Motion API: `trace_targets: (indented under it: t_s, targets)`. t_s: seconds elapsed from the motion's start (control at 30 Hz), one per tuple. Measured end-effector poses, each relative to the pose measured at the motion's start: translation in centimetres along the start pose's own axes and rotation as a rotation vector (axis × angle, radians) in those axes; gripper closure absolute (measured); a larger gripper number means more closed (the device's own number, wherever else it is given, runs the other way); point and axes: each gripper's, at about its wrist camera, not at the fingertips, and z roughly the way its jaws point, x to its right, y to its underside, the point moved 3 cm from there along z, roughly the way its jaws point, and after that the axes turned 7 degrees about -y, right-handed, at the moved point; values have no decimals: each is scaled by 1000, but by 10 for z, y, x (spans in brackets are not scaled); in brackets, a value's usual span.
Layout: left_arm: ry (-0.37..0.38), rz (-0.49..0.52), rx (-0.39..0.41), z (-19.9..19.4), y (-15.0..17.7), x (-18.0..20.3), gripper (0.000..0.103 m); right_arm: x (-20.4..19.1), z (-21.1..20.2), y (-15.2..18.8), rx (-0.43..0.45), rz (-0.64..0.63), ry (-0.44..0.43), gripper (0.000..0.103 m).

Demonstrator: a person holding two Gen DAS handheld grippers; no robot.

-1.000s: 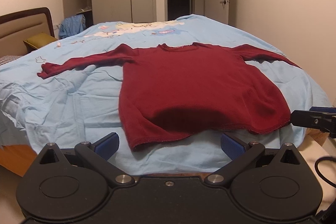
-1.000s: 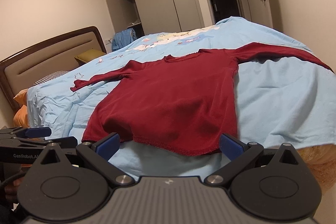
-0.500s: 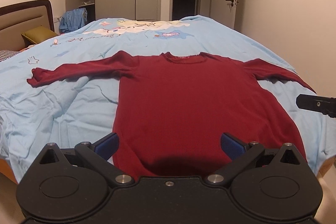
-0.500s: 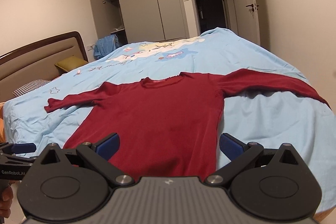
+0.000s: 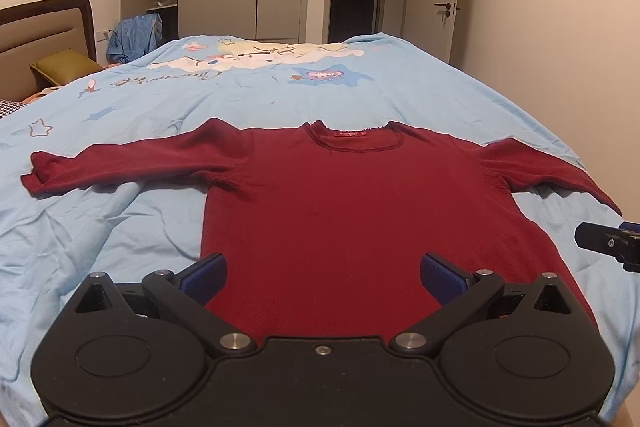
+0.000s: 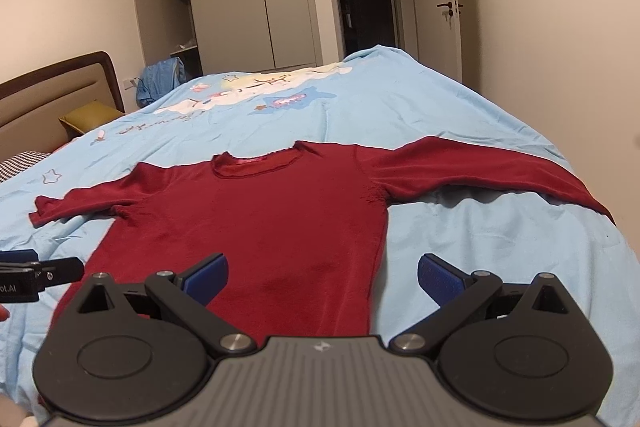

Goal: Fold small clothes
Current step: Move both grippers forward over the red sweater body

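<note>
A dark red long-sleeved sweater [image 5: 352,211] lies flat on the bed, neckline away from me and both sleeves spread sideways. My left gripper [image 5: 322,275] hovers open over its lower body, blue pads wide apart with nothing between them. In the right wrist view the sweater [image 6: 276,223] sits left of centre, and my right gripper [image 6: 322,277] stands open above its lower right side edge. The right sleeve [image 6: 492,175] runs off toward the bed's right edge. The sweater's hem is hidden behind both gripper bodies.
A light blue bedsheet [image 5: 280,91] with a cartoon print covers the bed. A brown headboard [image 5: 48,27] and olive pillow [image 5: 64,67] stand at left. Wardrobes, a dark doorway and a door lie beyond. The other gripper's tip [image 5: 608,243] shows at right.
Both grippers have risen and moved forward over the sweater; the hem and the bed's near edge have dropped out of view. Both stay open, and the sweater has not moved.
</note>
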Motion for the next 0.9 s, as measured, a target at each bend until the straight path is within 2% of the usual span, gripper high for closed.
trace_targets:
  t_s: [0.4, 0.5, 0.63, 0.73, 0.8, 0.9]
  targets:
    - [62, -16, -67, 91, -25, 28, 1, 65, 53, -14, -26, 55, 99, 0]
    - [72, 8, -58, 112, -28, 38, 1, 81, 64, -18, -27, 66, 126, 0]
    - [68, 63, -7, 135, -29, 49, 1, 100, 76, -22, -32, 78, 143, 0]
    - [76, 64, -7, 153, -30, 53, 1, 113, 85, -23, -33, 77, 160, 0]
    - [82, 48, -6, 163, -28, 53, 1, 124, 88, -24, 0, 96, 171, 0]
    - [87, 22, 10, 175, -25, 52, 1, 147, 83, -24, 121, 174, 187, 0]
